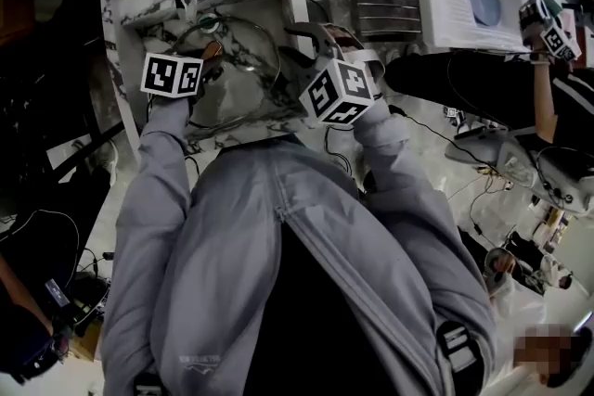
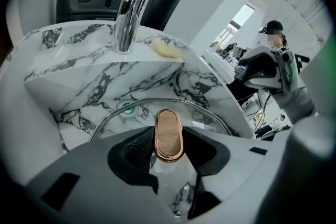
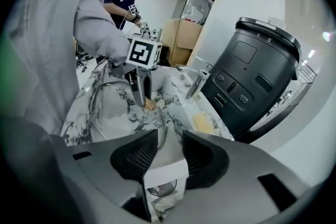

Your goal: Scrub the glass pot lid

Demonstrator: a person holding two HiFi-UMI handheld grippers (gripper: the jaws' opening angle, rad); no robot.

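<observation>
Right tool (image 3: 169,140): nearest, angled downward by the right rim of the marble sink (image 2: 79,92), jaws part-way closed and pressed on a white block (image 3: 165,174), seemingly a scrub pad, though the view is poor. Left tool (image 2: 168,140): pitched steeply down into the basin, jaws clamped on the copper-rimmed handle (image 2: 168,124). Glass pot lid (image 2: 207,119): lies in the basin, held by that handle. Judged rigid, fairly heavy, breakable, slippery once wet; the handle is the one sound hold, the rim a poor one. Faucet (image 2: 128,13): behind, on the ledge.
</observation>
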